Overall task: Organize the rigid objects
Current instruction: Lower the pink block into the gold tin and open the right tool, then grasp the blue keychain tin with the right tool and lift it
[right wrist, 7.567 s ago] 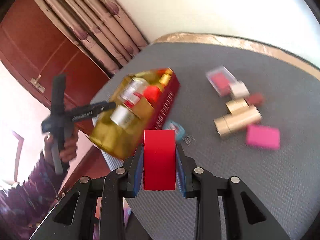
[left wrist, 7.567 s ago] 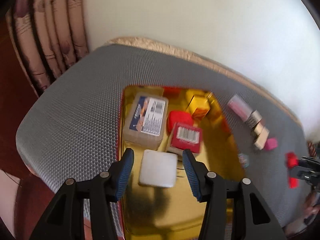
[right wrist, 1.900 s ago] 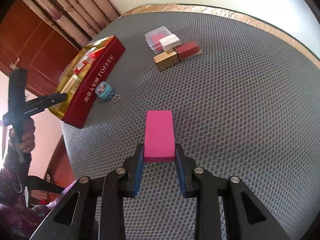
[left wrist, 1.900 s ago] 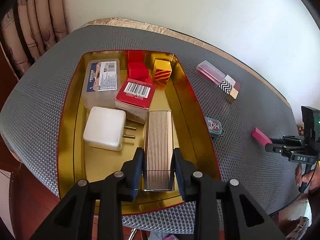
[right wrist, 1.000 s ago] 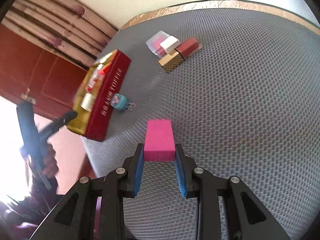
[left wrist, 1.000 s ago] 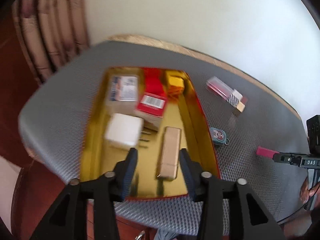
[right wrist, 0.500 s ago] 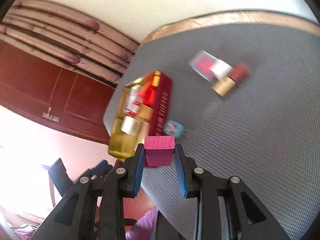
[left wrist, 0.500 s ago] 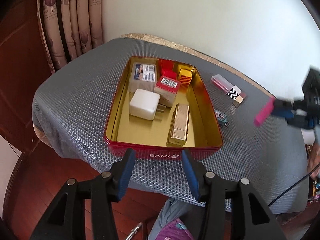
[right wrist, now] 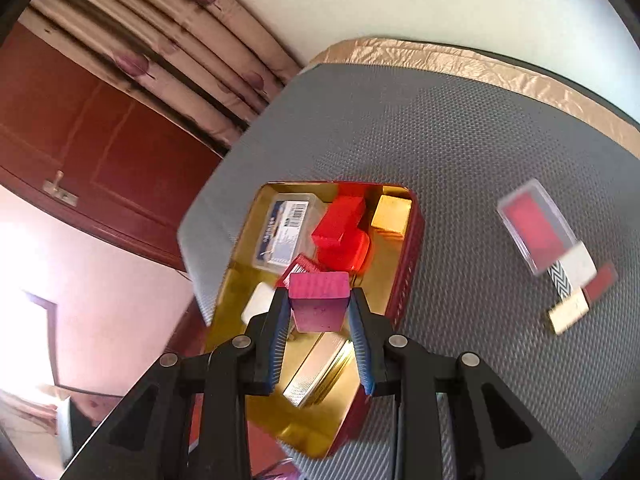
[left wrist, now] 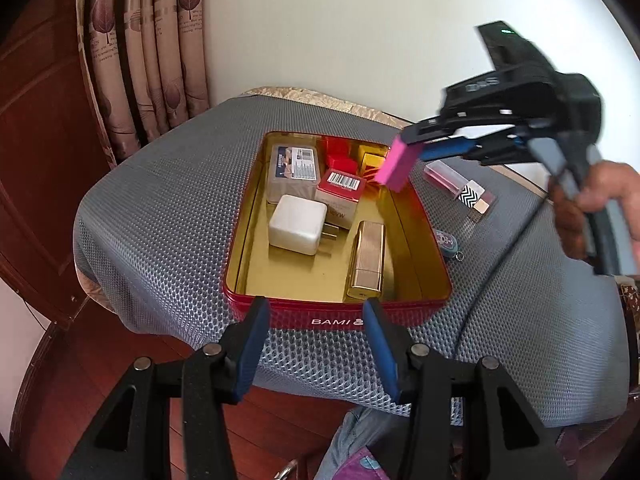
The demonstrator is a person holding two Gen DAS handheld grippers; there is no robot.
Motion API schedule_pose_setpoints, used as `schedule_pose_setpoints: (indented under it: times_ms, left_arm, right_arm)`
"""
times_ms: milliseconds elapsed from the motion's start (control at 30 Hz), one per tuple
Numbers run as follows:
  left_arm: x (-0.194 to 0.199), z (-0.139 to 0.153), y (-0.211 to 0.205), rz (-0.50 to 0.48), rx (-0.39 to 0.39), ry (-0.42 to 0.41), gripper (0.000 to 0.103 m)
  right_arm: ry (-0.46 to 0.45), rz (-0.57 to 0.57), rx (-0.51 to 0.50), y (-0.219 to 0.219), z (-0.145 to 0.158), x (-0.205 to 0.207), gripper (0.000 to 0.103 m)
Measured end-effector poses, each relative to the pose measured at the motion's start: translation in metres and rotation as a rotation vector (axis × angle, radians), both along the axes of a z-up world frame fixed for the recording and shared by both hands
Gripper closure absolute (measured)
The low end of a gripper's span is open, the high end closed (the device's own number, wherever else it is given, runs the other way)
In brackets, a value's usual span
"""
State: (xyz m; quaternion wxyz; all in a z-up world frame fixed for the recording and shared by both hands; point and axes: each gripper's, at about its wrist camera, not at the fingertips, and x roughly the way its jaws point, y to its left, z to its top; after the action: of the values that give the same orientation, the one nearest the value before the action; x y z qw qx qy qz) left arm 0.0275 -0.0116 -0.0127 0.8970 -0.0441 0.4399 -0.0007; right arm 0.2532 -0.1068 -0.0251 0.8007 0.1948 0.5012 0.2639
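A pink block (left wrist: 396,165) (right wrist: 319,300) is clamped between the blue pads of my right gripper (right wrist: 319,306), which hangs above the far right part of the red tin (left wrist: 340,322) (right wrist: 406,272). The tin's gold inside holds a white charger (left wrist: 297,224), a ribbed gold case (left wrist: 366,258), a barcoded red box (left wrist: 341,192), a clear labelled box (left wrist: 294,168), red blocks (right wrist: 340,232) and a yellow box (right wrist: 391,210). My left gripper (left wrist: 316,346) stands open and empty at the tin's near wall, off the table edge.
On the grey mesh table right of the tin lie a clear case with red insert (right wrist: 534,224), a zigzag-patterned piece (left wrist: 471,195), a small gold block (right wrist: 568,314) and a blue keychain (left wrist: 446,240). A curtain (left wrist: 148,52) and dark wood panelling stand at the left.
My right gripper has carried the pink block up and across from the table's right side to above the tin. My left gripper let go of the gold case earlier and has drawn back.
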Motion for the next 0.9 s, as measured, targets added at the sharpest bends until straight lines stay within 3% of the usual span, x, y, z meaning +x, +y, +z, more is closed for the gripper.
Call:
schedule_pose_setpoints:
  times_ms: [200, 267, 467, 567, 700, 900]
  left_arm:
    - [0.004, -0.007, 0.003, 0.001, -0.012, 0.041, 0.054]
    - [0.005, -0.009, 0.006, 0.005, -0.019, 0.049, 0.054]
    - [0.006, -0.013, 0.014, 0.023, -0.057, 0.080, 0.054]
    - [0.006, -0.013, 0.013, 0.026, -0.055, 0.078, 0.054]
    - [0.007, -0.015, 0.005, 0.007, -0.038, 0.093, 0.054]
    - [0.006, -0.017, -0.003, -0.010, 0.001, 0.096, 0.054]
  right_arm:
    - [-0.007, -0.002, -0.074, 0.018, -0.009, 0.016, 0.073]
    - [-0.022, -0.004, -0.050, 0.017, -0.008, 0.016, 0.072]
    - [-0.172, 0.005, -0.063, -0.012, 0.005, -0.021, 0.063]
    - [-0.222, 0.137, -0.185, -0.020, -0.008, -0.052, 0.055]
    - [-0.254, 0.304, -0.386, -0.016, -0.034, -0.084, 0.055]
    - [-0.340, 0.441, -0.581, 0.017, -0.048, -0.084, 0.057]
